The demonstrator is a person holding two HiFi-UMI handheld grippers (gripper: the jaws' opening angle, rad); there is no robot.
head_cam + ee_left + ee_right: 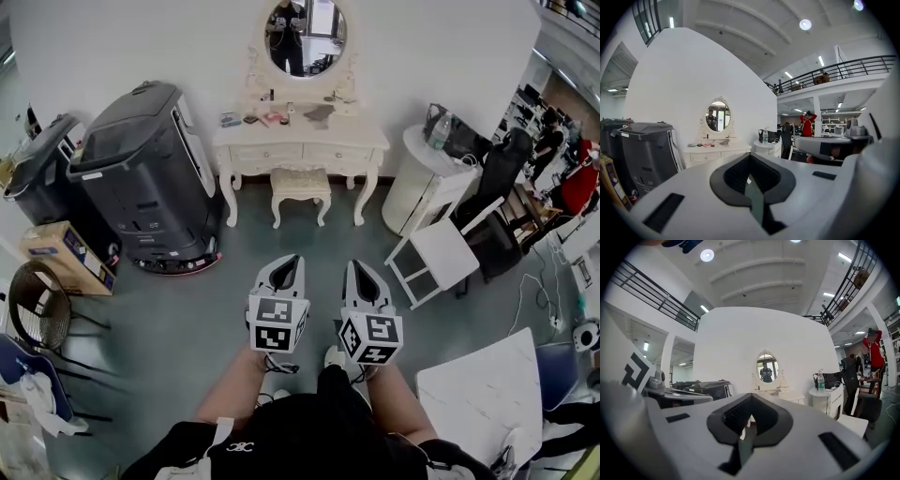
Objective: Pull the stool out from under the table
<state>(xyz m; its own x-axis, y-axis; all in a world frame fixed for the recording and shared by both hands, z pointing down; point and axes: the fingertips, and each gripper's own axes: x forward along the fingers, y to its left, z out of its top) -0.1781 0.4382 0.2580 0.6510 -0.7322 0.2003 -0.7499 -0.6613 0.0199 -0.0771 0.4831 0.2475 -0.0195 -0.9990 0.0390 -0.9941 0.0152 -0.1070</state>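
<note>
The cream stool (300, 185) with a padded seat stands tucked between the legs of the white dressing table (366, 137) against the far wall, under an oval mirror (305, 37). Both grippers are held side by side over the grey floor, well short of the stool and pointing toward it. My left gripper (292, 262) has its jaws together with nothing in them. My right gripper (357, 268) is shut and empty too. In the left gripper view the table (717, 149) shows past the closed left gripper (750, 161), whose body hides the stool. The right gripper (750, 401) likewise blocks the stool.
Two large grey machines (150, 178) stand left of the table, with a cardboard box (66, 253) and a wire chair (37, 305) nearer me. A round white cabinet (422, 178) and a white chair (441, 258) stand at the right. A white tabletop (487, 394) lies at the lower right.
</note>
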